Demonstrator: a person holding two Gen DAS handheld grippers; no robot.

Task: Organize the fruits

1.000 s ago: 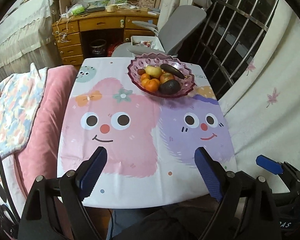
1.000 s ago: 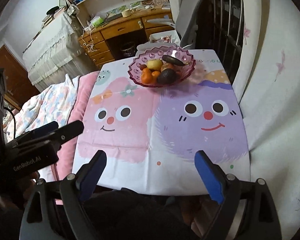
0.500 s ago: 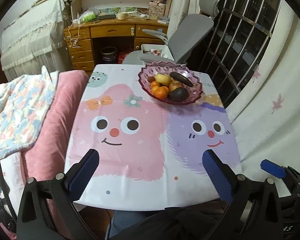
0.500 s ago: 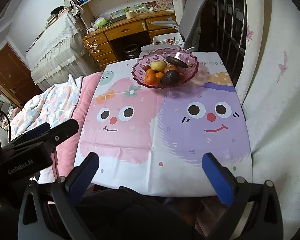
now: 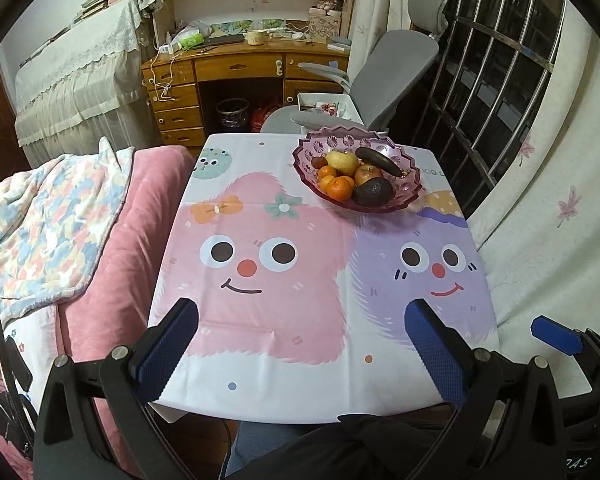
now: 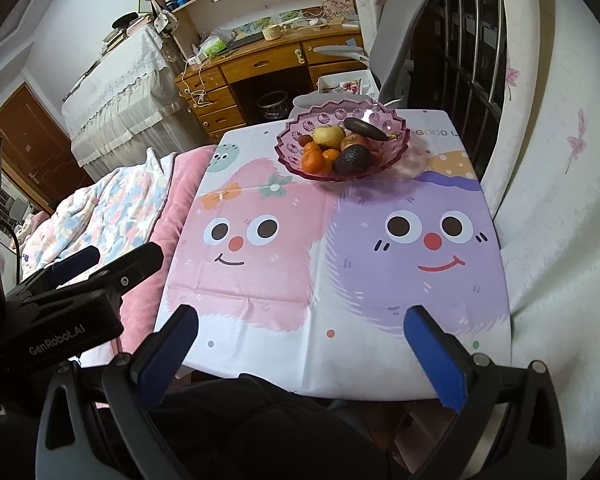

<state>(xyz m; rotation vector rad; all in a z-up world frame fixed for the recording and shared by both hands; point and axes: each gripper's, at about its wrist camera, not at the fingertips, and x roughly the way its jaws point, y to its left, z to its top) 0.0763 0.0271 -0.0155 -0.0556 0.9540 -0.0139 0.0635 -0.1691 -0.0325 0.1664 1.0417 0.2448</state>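
One bowl (image 5: pixel 408 188) is all I have for containers: a pink, scalloped, see-through dish at the far right of the surface (image 5: pixel 284 384), standing on the cartoon-printed cloth. In it I count three oranges (image 5: pixel 337 186) bunched at its near left, one yellow pear (image 5: pixel 342 161) behind them, one red apple (image 5: pixel 367 173) in the middle, one dark avocado (image 5: pixel 373 192) at the near edge, and one long dark fruit (image 5: pixel 378 160) lying across the far side. A small reddish fruit (image 5: pixel 319 161) sits left of the pear; I cannot tell what it is.

Two tools are mine. The left tool (image 5: pixel 302 344) hangs released over the near edge of the surface, nothing between its blue pads. The right tool (image 6: pixel 300 346) is likewise spread wide and bare, well apart from the bowl.
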